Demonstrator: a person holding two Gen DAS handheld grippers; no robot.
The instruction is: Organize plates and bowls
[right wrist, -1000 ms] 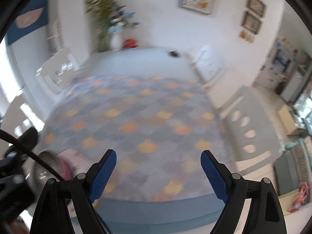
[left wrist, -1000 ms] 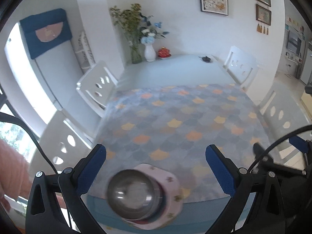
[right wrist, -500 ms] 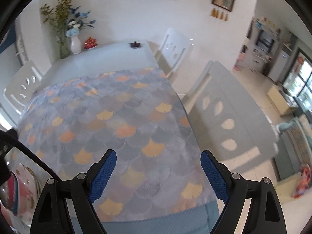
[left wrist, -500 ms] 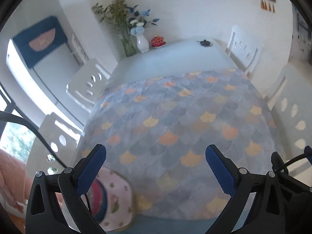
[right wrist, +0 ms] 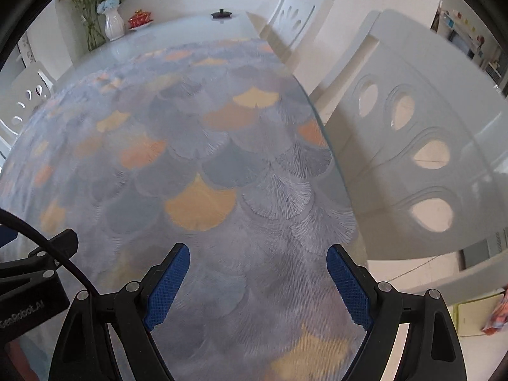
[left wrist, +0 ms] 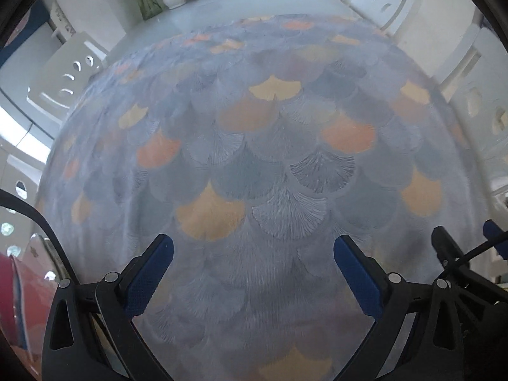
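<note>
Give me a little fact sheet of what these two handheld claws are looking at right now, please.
surface: table covered by a fan-patterned cloth
left gripper: open, nothing between its fingers
right gripper: open, nothing between its fingers
far end of table: white vase, red lidded dish, small black item
beside table: white chair
plates, bowls: none clearly in view

Only a sliver of the crockery in sight, at the far lower-left edge of the left wrist view: red plate or bowl (left wrist: 19, 289) with a thin blue line along its rim, cropped by the frame, blurred; pale translucent edge just above it; exact shape and footing impossible to tell.
</note>
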